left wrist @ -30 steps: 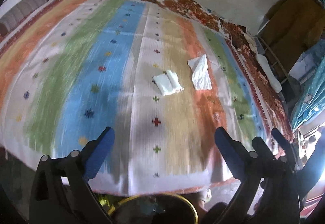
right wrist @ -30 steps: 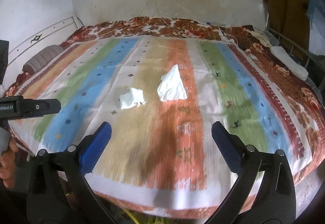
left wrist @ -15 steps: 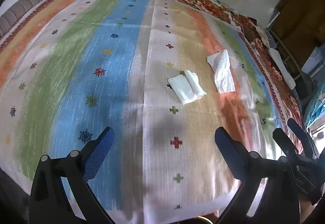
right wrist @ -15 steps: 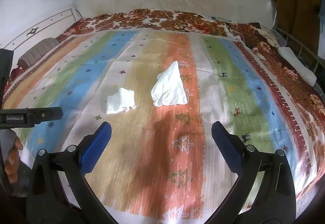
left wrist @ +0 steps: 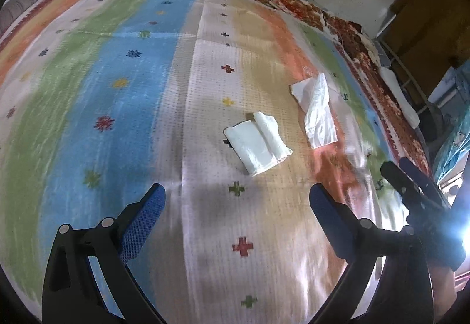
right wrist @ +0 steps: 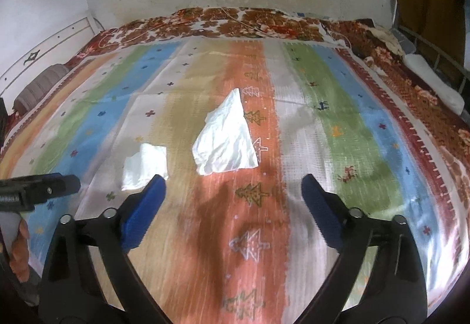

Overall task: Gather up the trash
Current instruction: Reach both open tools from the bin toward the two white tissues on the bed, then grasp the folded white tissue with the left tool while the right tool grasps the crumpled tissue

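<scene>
Two white crumpled tissues lie on a striped bedspread (left wrist: 132, 106). In the left wrist view the folded tissue (left wrist: 258, 144) lies ahead of my open, empty left gripper (left wrist: 236, 212), and the larger tissue (left wrist: 318, 111) lies further right. In the right wrist view the larger tissue (right wrist: 226, 139) lies just ahead of my open, empty right gripper (right wrist: 232, 197), and the folded tissue (right wrist: 145, 165) sits beside its left finger. The right gripper also shows at the right edge of the left wrist view (left wrist: 417, 191); the left gripper shows at the left edge of the right wrist view (right wrist: 38, 190).
The bedspread (right wrist: 337, 133) covers a bed with a floral blanket (right wrist: 229, 21) at the far end by the wall. A grey bolster (right wrist: 38, 86) lies at the left. A metal bed rail (right wrist: 434, 53) and a white pillow (right wrist: 434, 83) are at the right.
Both grippers have moved forward over the bed toward the tissues, which now look larger and closer. The bed's front edge has left both views. Both grippers stay open.
</scene>
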A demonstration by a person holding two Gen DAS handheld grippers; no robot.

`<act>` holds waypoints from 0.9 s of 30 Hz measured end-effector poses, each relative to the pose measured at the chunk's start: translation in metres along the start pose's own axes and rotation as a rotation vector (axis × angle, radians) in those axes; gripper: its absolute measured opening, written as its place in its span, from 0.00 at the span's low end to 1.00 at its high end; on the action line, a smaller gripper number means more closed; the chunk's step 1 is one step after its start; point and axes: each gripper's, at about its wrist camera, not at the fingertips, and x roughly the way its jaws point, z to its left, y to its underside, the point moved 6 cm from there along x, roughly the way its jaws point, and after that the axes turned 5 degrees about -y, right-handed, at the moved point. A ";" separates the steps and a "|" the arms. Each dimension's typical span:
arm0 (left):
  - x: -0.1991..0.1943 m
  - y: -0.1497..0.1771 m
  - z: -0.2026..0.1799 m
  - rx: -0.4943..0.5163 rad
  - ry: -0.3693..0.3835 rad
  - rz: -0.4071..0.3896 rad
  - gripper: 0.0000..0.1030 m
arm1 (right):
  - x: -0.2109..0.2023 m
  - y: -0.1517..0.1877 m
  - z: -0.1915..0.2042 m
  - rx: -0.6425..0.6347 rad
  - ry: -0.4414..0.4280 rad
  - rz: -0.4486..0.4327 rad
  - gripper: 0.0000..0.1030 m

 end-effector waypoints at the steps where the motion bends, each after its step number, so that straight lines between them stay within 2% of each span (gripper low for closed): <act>1: 0.005 -0.002 -0.001 -0.002 -0.003 -0.003 0.93 | 0.006 -0.001 -0.002 0.002 0.000 0.002 0.84; 4: 0.017 -0.007 -0.001 -0.016 -0.010 -0.015 0.92 | 0.023 -0.004 -0.006 0.006 -0.007 0.006 0.79; 6: 0.027 -0.008 -0.002 -0.026 -0.019 -0.013 0.87 | 0.035 -0.004 -0.010 0.015 -0.009 0.017 0.78; 9: 0.038 -0.008 0.000 -0.041 -0.039 -0.030 0.81 | 0.055 -0.003 -0.018 0.027 -0.027 0.046 0.62; 10: 0.042 -0.008 0.002 -0.051 -0.051 -0.030 0.80 | 0.061 -0.004 -0.021 0.038 -0.034 0.057 0.61; 12: 0.048 -0.009 0.005 -0.075 -0.058 -0.029 0.74 | 0.067 -0.008 -0.025 0.056 -0.045 0.048 0.61; 15: 0.050 -0.013 0.002 -0.082 -0.035 -0.034 0.72 | 0.079 -0.016 -0.024 0.026 -0.051 0.045 0.61; 17: 0.053 -0.014 -0.001 -0.049 -0.052 -0.040 0.68 | 0.092 -0.019 -0.021 -0.013 -0.041 0.062 0.59; 18: 0.054 -0.014 -0.001 -0.038 -0.064 -0.044 0.65 | 0.097 -0.019 -0.021 -0.025 -0.034 0.068 0.54; 21: 0.057 -0.012 0.000 -0.030 -0.095 -0.070 0.61 | 0.113 -0.016 -0.025 -0.026 -0.026 0.092 0.52; 22: 0.058 -0.011 -0.001 -0.023 -0.102 -0.075 0.59 | 0.118 -0.013 -0.027 -0.012 -0.032 0.107 0.47; 24: 0.061 -0.012 -0.007 0.026 -0.110 -0.091 0.49 | 0.128 -0.005 -0.030 0.010 -0.041 0.143 0.36; 25: 0.064 -0.012 -0.009 0.044 -0.115 -0.091 0.48 | 0.129 -0.003 -0.030 0.010 -0.039 0.146 0.31; 26: 0.066 -0.012 -0.011 0.061 -0.129 -0.090 0.42 | 0.129 -0.002 -0.030 0.011 -0.038 0.146 0.26; 27: 0.067 -0.013 -0.011 0.073 -0.145 -0.092 0.31 | 0.128 -0.001 -0.030 0.013 -0.041 0.151 0.17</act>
